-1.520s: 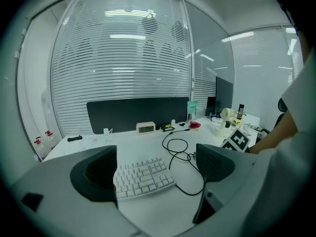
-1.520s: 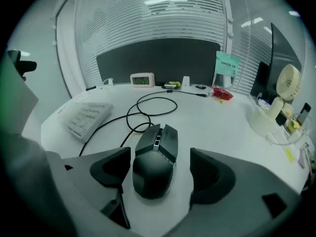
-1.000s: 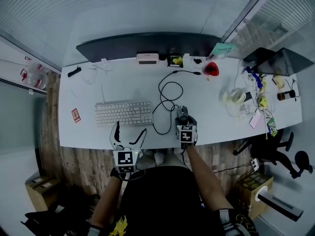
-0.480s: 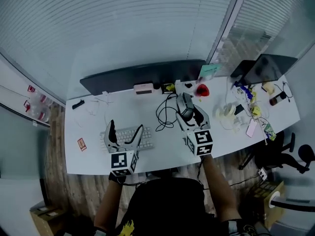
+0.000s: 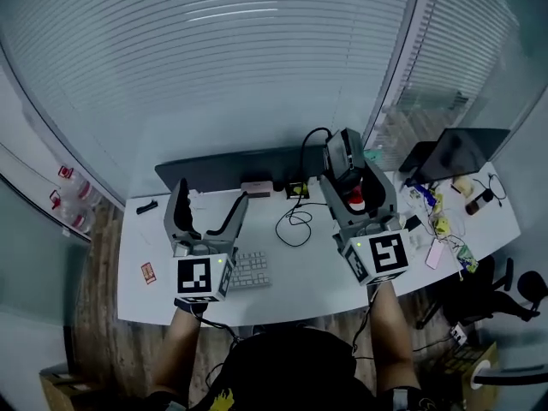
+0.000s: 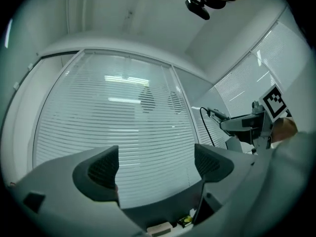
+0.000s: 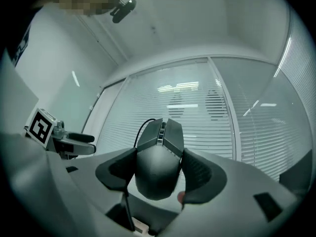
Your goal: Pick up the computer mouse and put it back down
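Observation:
In the right gripper view a black wired computer mouse (image 7: 158, 157) sits between the two pads, and my right gripper (image 7: 157, 174) is shut on its sides. From the head view the mouse (image 5: 342, 151) is held high above the white desk (image 5: 300, 272), facing the blinds. Its cable (image 5: 297, 217) loops down to the desk. My left gripper (image 5: 208, 199) is raised beside it at the left, open and holding nothing. The left gripper view shows its jaws (image 6: 160, 167) spread wide with only the blinds between them.
Below the left gripper a white keyboard (image 5: 251, 270) lies on the desk. A dark monitor (image 5: 248, 165) stands along the back edge, with a red object (image 5: 355, 197) beside it. A laptop (image 5: 454, 157) and small clutter fill the right end. Window blinds cover the wall ahead.
Both grippers rose from desk level and tipped from pointing down to about level. The right one lifted the mouse off the desk with the cable trailing. The left one stayed open.

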`<control>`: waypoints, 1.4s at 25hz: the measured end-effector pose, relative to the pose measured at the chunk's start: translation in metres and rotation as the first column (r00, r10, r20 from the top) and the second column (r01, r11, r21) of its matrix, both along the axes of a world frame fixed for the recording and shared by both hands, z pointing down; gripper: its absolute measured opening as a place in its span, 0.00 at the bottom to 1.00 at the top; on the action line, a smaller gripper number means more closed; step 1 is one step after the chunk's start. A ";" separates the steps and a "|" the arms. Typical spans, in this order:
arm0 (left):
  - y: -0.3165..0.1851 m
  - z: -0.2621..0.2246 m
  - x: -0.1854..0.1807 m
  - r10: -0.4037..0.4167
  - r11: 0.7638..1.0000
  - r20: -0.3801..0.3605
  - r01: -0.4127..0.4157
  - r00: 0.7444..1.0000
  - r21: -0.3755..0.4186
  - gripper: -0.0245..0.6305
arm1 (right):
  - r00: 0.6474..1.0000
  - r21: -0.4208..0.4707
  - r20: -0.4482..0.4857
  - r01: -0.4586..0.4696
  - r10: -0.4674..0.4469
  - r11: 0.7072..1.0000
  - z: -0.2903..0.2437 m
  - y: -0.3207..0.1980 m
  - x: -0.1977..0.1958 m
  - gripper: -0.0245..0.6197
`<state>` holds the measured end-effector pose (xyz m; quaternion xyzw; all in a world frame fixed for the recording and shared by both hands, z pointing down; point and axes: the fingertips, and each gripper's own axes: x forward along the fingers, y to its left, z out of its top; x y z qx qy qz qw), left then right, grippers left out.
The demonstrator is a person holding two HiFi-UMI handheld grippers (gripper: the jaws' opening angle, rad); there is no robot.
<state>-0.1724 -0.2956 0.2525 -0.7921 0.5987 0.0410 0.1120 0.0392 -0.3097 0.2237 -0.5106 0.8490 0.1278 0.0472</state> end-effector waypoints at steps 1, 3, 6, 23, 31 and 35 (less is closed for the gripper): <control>0.002 -0.010 -0.003 0.000 1.000 0.000 0.000 1.000 0.018 0.77 | 1.000 0.011 0.005 -0.006 0.006 1.000 -0.005 0.002 0.000 0.50; 0.004 -0.031 -0.013 -0.011 0.998 -0.008 0.012 1.000 0.061 0.73 | 1.000 0.029 0.024 -0.014 0.013 0.999 -0.014 0.005 -0.001 0.50; 0.007 -0.055 -0.027 -0.044 0.992 0.005 0.043 0.999 0.116 0.70 | 1.000 0.071 0.016 -0.004 0.003 0.997 -0.027 0.011 -0.005 0.50; 0.011 -0.017 -0.012 0.002 0.999 -0.008 -0.001 1.000 0.035 0.70 | 0.980 0.161 -0.120 -0.139 0.160 0.977 -0.039 0.001 0.040 0.50; -0.010 0.054 -0.005 -0.004 0.997 -0.029 0.001 1.000 -0.078 0.70 | 0.984 -0.093 -0.132 -0.131 0.118 0.987 0.062 -0.029 0.035 0.50; -0.014 0.097 0.006 0.006 0.994 0.038 -0.001 0.999 -0.110 0.68 | 0.982 -0.223 -0.171 -0.117 0.079 0.968 0.121 -0.033 0.028 0.50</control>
